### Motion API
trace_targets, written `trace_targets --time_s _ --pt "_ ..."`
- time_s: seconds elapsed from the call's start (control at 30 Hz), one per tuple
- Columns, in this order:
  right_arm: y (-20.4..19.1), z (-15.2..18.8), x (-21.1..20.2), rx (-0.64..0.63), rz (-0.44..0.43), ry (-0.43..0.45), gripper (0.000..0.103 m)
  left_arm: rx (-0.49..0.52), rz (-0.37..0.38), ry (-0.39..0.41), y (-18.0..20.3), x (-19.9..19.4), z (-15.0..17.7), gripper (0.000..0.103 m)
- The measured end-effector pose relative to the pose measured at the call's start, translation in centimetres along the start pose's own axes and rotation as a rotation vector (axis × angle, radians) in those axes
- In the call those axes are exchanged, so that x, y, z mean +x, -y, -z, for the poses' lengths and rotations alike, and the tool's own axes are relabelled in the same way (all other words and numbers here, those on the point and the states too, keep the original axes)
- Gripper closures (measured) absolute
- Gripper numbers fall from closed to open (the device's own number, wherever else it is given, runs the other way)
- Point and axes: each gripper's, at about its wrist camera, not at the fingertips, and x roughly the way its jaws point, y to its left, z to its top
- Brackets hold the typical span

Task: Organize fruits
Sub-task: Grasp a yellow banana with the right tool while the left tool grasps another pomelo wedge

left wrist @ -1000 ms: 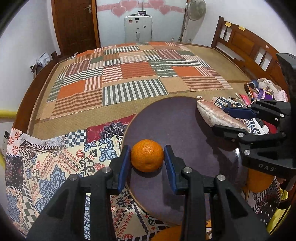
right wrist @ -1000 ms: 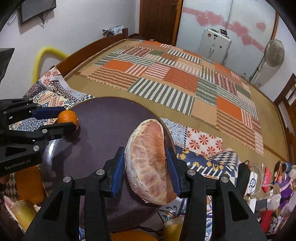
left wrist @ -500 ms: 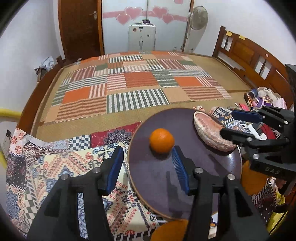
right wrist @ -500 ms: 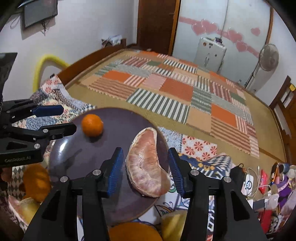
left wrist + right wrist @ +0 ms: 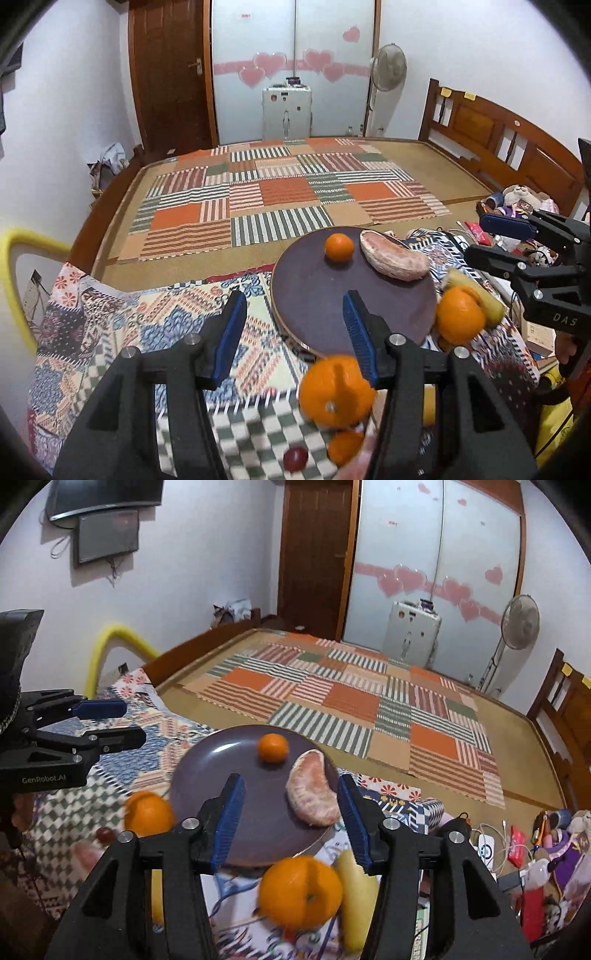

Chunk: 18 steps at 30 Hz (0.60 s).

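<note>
Both tongs (image 5: 293, 332) (image 5: 288, 814) gape short of plated fruit (image 5: 314, 794).

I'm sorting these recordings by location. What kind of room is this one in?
Most likely a bedroom in a home: a large wooden bed covered by a patchwork mat, a standing fan by the wall, and a wardrobe with pink heart stickers.

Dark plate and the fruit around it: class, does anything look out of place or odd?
Mostly orderly: a small orange and a peeled pomelo segment lie on the dark plate. Out of place are the fruits off it on the patterned cloth: two large oranges and a yellow fruit. The segment reaches the plate's rim.
</note>
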Motion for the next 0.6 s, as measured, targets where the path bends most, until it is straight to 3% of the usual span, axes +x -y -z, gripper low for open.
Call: trace_targets --time_s 0.27,0.6 --pt "-2.8 2.6 -2.5 -0.030 -0.026 0.035 0.049 0.002 0.017 0.026 0.7 -4.4 3.5 0.046" --pt "-5.9 6.5 -0.8 -0.039 -0.117 -0.034 0.049 0.006 0.032 -0.016 1.9 -4.5 8.6 0.043"
